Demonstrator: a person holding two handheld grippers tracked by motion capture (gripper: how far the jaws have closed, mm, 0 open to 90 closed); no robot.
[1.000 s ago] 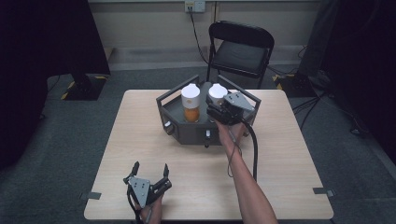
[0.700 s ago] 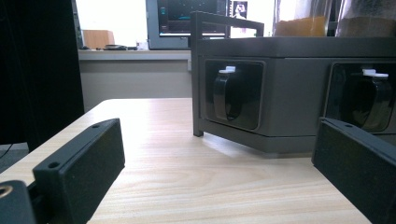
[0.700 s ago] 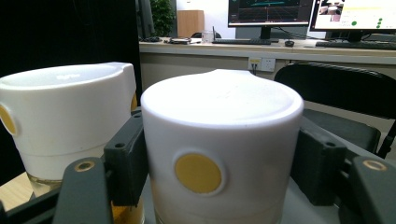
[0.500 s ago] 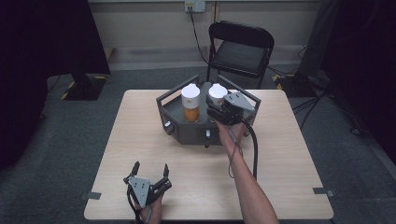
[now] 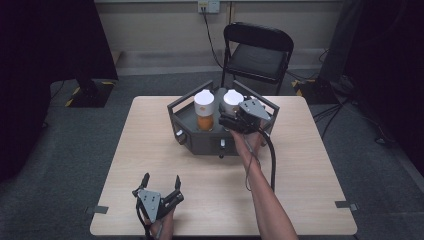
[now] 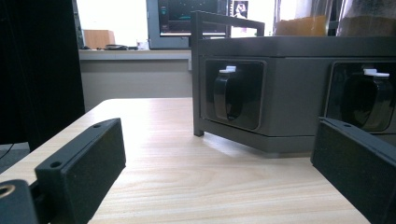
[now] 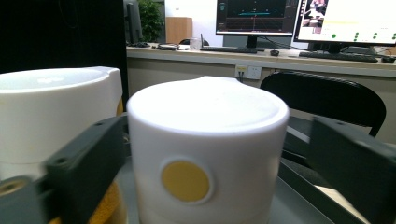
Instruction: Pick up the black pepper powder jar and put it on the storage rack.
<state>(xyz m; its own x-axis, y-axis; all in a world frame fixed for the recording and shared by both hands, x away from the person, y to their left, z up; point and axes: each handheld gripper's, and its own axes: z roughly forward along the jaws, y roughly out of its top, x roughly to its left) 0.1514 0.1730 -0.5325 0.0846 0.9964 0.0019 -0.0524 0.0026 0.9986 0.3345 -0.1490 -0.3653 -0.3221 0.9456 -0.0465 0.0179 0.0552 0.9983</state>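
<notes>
The right gripper (image 5: 235, 116) reaches over the dark grey tray (image 5: 186, 134) at the far middle of the table (image 5: 310, 165). Its jaws have just been opening and now stand spread on either side of the white-lidded jar (image 7: 205, 154); the left finger (image 7: 81, 163) lies close against the lid's side, the right one stands clear of it, so the jar is between them but released. This jar sits at the right of the tray; a second white-lidded jar (image 5: 205, 111) with orange contents stands just beside it on the left. That makes two jars, one tray and two grippers.

The left gripper (image 5: 161, 186) rests at the table's near left edge, well apart from the tray, its jaws spread with nothing between them.

The table is pale wood on grey carpet. A black folding chair (image 5: 260, 52) stands beyond its far edge, against a light wall.
</notes>
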